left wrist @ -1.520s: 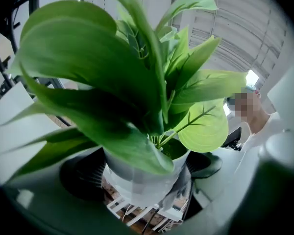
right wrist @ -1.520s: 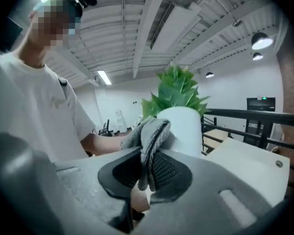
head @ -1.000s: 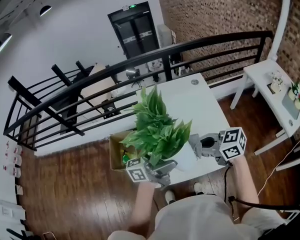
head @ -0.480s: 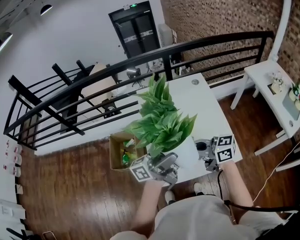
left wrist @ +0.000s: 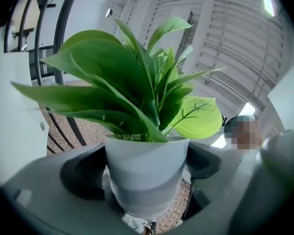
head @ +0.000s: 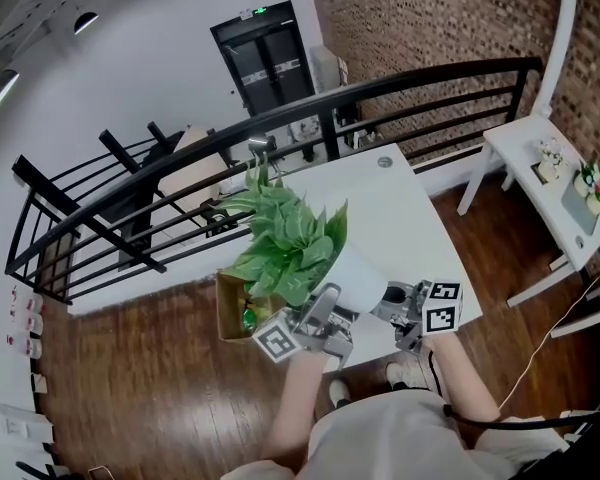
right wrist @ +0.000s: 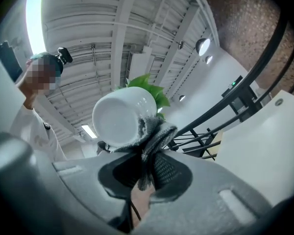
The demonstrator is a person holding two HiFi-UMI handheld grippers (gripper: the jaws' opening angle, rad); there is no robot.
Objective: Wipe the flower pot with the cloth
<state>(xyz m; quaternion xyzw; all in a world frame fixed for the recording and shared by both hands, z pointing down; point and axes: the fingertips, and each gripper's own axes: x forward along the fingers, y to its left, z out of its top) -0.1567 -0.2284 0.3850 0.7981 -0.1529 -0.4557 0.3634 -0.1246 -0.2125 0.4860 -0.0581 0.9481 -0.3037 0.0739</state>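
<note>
A white flower pot [head: 357,273] with a green leafy plant [head: 285,238] is held off the white table [head: 405,208], tipped so the leaves point to the upper left. My left gripper [head: 330,306] is shut on the pot's sides; in the left gripper view the pot [left wrist: 146,165] fills the gap between the jaws. My right gripper [head: 395,310] is shut on a grey knitted cloth [right wrist: 154,133]. The cloth lies against the edge of the pot's round base [right wrist: 118,120], which faces the right gripper view.
A cardboard box [head: 235,303] with small items stands on the wooden floor left of the table. A black railing [head: 280,118] runs behind the table. A white side table [head: 540,158] with small things stands at the right. A small round disc [head: 384,162] lies at the table's far end.
The pot has gone from upright to tipped, its leaves swinging to the upper left. My right gripper with the cloth has moved left and lower, to the pot's base.
</note>
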